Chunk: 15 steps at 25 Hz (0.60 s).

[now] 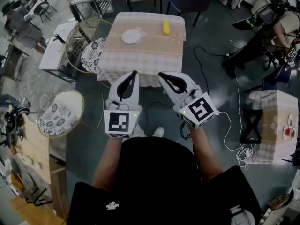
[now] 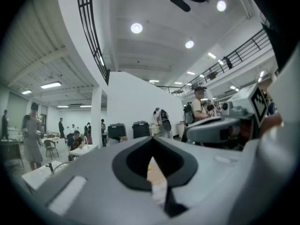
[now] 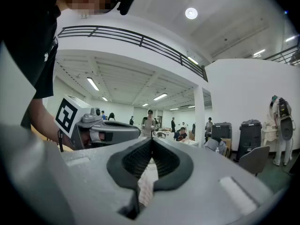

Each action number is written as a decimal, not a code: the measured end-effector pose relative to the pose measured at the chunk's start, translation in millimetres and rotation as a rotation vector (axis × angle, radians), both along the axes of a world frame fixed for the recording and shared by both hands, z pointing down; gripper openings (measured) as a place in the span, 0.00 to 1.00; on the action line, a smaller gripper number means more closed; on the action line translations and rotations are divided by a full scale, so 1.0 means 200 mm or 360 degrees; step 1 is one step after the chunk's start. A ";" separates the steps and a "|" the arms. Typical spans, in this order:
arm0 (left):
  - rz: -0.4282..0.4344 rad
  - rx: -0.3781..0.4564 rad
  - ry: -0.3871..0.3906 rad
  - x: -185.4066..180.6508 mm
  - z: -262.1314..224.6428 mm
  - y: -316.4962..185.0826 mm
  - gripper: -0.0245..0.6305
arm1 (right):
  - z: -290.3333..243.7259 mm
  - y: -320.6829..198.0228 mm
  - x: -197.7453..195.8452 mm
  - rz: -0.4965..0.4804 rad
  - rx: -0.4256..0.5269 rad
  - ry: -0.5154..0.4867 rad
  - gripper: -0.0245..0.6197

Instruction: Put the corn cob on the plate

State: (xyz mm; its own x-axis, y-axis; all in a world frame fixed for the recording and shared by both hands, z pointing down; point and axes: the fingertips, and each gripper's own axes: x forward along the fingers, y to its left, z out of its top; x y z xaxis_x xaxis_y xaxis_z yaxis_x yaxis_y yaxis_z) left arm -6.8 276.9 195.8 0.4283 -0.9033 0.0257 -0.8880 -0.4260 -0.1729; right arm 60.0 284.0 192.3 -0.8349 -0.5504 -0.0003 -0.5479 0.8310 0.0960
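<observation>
A yellow corn cob [image 1: 166, 27] lies on the far right part of a table with a checked cloth [image 1: 154, 55]. A white plate [image 1: 131, 36] sits to its left on the same table. Both grippers are held level in front of the person, well short of the table. My left gripper [image 1: 135, 73] is shut with nothing between its jaws, and so is my right gripper [image 1: 161, 74]. In the left gripper view the shut jaw tips [image 2: 151, 138] point across the hall. The right gripper view shows its shut tips [image 3: 151, 140] the same way.
A round wire-rimmed chair [image 1: 88, 45] stands at the table's left, another round chair [image 1: 61, 112] nearer left. Cables [image 1: 232, 93] trail on the floor to the right. A second small table [image 1: 272, 125] is at the right. People stand and sit farther off in the hall.
</observation>
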 end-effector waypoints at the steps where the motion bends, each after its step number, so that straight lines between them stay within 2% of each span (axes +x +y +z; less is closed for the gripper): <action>1: 0.0004 0.0005 0.0000 0.00 0.00 0.00 0.05 | -0.01 0.00 0.00 0.0004 0.0000 -0.0013 0.04; 7: 0.0006 -0.0024 0.0016 0.04 0.01 0.00 0.05 | -0.02 0.00 0.02 0.0029 -0.0002 -0.0114 0.04; 15: 0.0023 -0.0014 -0.0004 0.10 0.02 0.01 0.05 | 0.00 0.01 0.08 0.0018 0.0004 -0.0113 0.04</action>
State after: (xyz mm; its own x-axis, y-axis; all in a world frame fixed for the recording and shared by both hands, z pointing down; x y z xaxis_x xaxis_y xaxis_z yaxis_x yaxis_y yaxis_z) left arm 12.3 279.8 200.4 0.4410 -0.8968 0.0348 -0.8815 -0.4401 -0.1710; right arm 76.4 286.6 191.6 -0.8264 -0.5598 -0.0605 -0.5628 0.8245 0.0585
